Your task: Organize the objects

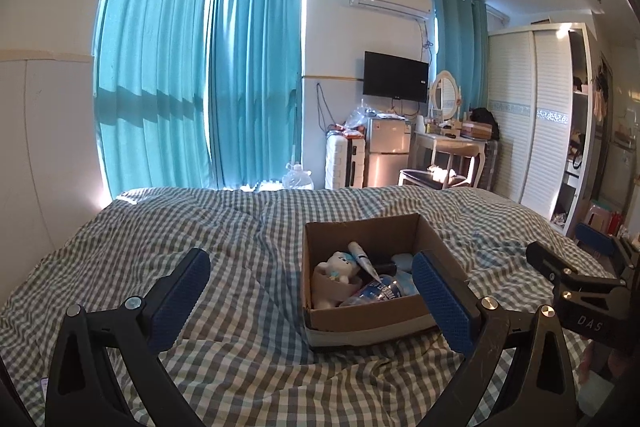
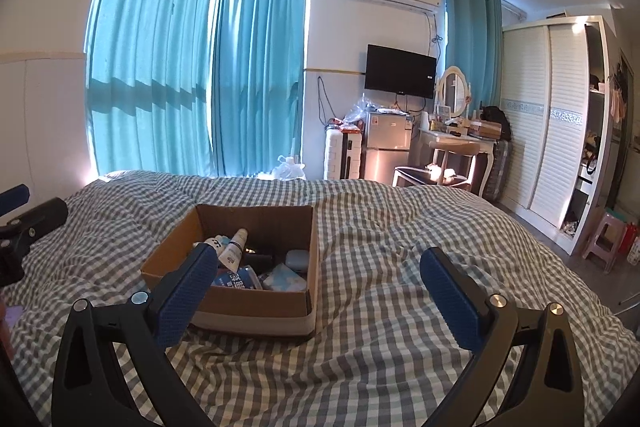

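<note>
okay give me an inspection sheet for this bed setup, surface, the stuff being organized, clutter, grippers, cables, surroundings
Surface: checked bedspread, wrinkled.
Job's things: open cardboard box on the bed, holding a plush toy, a tube, a plastic bottle and a pale blue case.
Clutter: nothing seen loose on the bedspread.
Grippers: left gripper open, empty, its right finger in front of the box; right gripper open, empty.
Cables: cords hang down the wall by the TV.
Surroundings: teal curtains, fridge, dressing table, wardrobe.
</note>
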Action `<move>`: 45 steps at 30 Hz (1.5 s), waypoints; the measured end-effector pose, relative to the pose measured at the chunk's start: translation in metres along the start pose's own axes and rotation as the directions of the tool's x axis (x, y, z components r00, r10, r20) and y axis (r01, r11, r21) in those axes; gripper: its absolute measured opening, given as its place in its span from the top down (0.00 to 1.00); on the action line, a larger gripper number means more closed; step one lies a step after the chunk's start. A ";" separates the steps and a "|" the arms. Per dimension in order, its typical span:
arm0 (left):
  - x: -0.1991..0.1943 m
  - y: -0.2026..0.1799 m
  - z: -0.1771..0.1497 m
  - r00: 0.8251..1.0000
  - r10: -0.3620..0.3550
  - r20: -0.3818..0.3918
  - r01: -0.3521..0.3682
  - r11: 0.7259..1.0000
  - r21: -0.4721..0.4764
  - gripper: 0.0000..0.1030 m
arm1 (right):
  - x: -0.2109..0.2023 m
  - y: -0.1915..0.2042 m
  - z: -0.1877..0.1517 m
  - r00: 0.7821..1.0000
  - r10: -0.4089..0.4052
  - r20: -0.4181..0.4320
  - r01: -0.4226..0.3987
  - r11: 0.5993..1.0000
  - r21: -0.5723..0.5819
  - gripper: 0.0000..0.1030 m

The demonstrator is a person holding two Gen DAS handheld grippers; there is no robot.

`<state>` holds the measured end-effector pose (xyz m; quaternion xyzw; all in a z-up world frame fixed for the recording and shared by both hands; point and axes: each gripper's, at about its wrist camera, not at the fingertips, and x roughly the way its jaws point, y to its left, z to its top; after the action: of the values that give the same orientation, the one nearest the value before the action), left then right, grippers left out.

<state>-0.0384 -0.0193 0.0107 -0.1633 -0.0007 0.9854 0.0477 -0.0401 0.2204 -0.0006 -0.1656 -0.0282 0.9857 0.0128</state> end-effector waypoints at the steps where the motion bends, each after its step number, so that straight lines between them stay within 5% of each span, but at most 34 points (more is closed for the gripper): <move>1: 0.000 0.001 0.000 1.000 -0.002 0.000 0.002 1.000 0.003 0.00 | -0.001 0.001 -0.001 1.000 -0.002 0.002 0.002 1.000 -0.002 0.01; 45: 0.013 -0.011 -0.019 0.997 -0.013 -0.075 0.016 0.999 0.040 0.00 | -0.004 0.005 -0.010 1.000 0.021 -0.016 -0.020 1.000 0.015 0.01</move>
<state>-0.0432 -0.0078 -0.0113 -0.1989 0.0200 0.9781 0.0580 -0.0333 0.2155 -0.0087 -0.1740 -0.0192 0.9846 0.0042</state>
